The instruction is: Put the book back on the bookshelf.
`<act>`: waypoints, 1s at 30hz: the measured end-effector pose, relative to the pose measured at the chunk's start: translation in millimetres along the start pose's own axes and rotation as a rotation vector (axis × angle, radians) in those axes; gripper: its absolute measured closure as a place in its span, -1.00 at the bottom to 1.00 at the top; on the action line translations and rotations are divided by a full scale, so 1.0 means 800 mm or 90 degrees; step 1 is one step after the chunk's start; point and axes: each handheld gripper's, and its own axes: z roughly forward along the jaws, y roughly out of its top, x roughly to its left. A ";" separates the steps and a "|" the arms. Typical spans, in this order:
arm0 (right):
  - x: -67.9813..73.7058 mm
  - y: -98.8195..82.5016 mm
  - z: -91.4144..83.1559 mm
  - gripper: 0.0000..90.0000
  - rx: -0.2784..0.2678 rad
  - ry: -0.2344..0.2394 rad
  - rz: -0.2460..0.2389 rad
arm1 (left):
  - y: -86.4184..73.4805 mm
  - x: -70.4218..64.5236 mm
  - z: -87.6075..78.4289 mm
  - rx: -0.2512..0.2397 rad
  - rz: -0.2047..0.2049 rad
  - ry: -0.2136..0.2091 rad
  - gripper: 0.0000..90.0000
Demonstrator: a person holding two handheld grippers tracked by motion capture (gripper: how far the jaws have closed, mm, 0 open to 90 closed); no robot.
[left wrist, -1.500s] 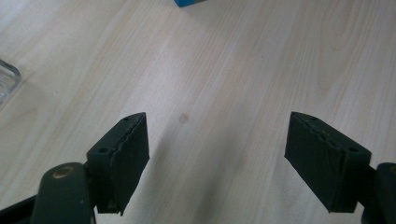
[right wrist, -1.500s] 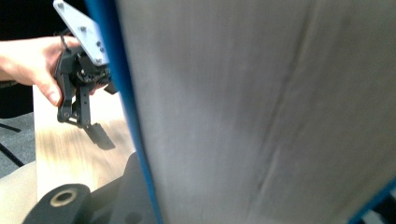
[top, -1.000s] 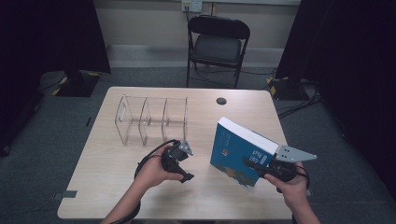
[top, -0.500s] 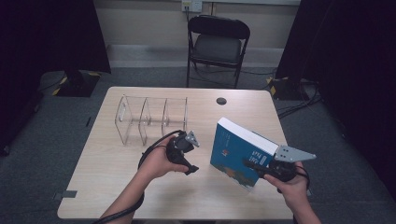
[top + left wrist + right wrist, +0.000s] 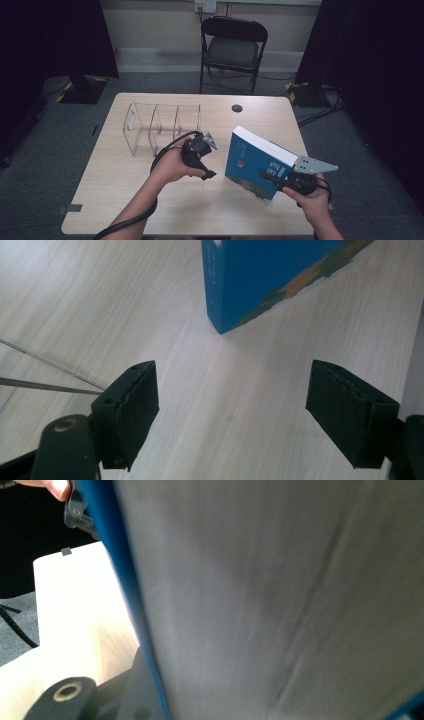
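One table [image 5: 125, 200] carries everything: one clear rack [image 5: 160, 127] at its far left and one blue book [image 5: 255, 160] at its near right. Compared with a second ago, the left gripper [image 5: 207, 175] has lifted off the tabletop and sits a little farther from the person, just in front of the rack; the book and the right gripper [image 5: 267, 176] have kept their place. One folding chair [image 5: 232, 47] stands on the floor beyond the far edge, and one small dark disc [image 5: 237, 108] lies on the far side of the table. The book stands tilted on its lower corner, clamped by the right gripper, whose jaws press its cover and pages. The left gripper's jaws stand apart with bare wood between them, the book's corner [image 5: 220, 327] ahead of them.
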 end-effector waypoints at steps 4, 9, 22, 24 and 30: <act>0.001 0.000 0.000 0.36 -0.002 0.002 -0.002 | 0.009 0.000 -0.005 0.000 0.006 0.004 -0.54; 0.002 0.000 0.001 0.36 -0.001 0.004 -0.004 | 0.023 -0.001 -0.010 -0.009 0.017 -0.004 -0.54; 0.002 0.001 0.001 0.36 0.001 0.005 -0.005 | 0.055 -0.002 -0.017 -0.003 0.035 -0.002 -0.54; 0.002 0.001 0.001 0.36 0.001 0.005 -0.004 | 0.060 -0.003 -0.019 -0.005 0.040 -0.004 -0.54; 0.001 0.001 0.001 0.36 0.002 0.007 -0.004 | 0.072 -0.004 -0.024 -0.015 0.046 -0.006 -0.54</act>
